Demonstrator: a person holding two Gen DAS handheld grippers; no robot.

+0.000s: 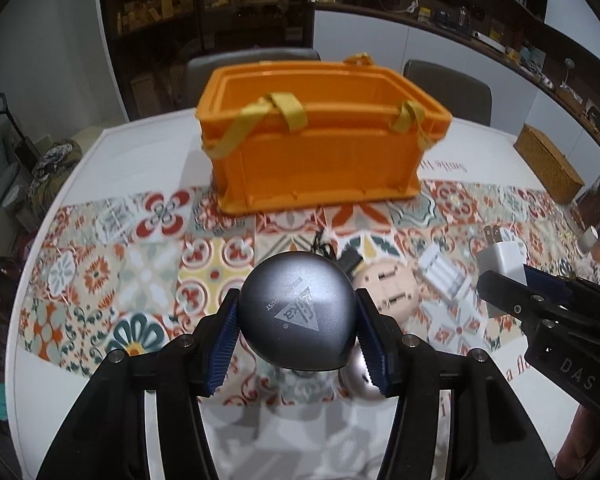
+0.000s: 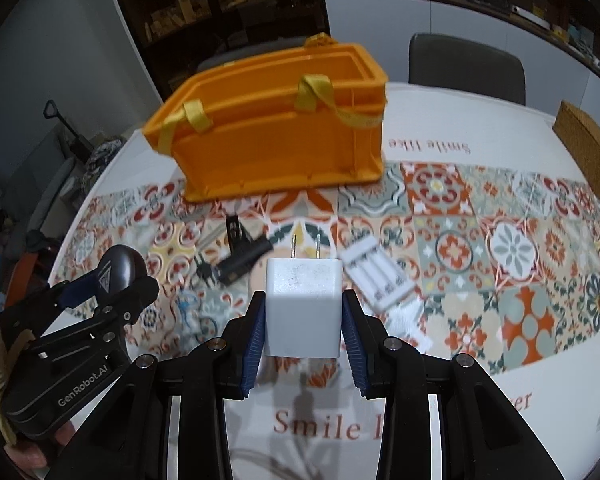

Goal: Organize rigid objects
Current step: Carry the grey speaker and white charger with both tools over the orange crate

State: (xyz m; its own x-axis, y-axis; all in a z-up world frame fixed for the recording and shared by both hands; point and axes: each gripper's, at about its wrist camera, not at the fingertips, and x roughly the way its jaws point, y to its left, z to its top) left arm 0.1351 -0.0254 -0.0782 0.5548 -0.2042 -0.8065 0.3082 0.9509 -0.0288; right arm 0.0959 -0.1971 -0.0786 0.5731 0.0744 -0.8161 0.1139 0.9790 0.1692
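Light from above falls evenly on the table (image 1: pixel 112 152), with soft shadows under the gripped things, a pale glare on the grey round case (image 1: pixel 298 312), motion blur on the orange crate (image 1: pixel 320 136) behind it, and strong fisheye bending with dark corners.

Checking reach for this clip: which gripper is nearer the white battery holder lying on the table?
Right. The right gripper, shut on the white charger, sits just beside the battery holder. The left gripper, shut on the grey ball, is farther off.
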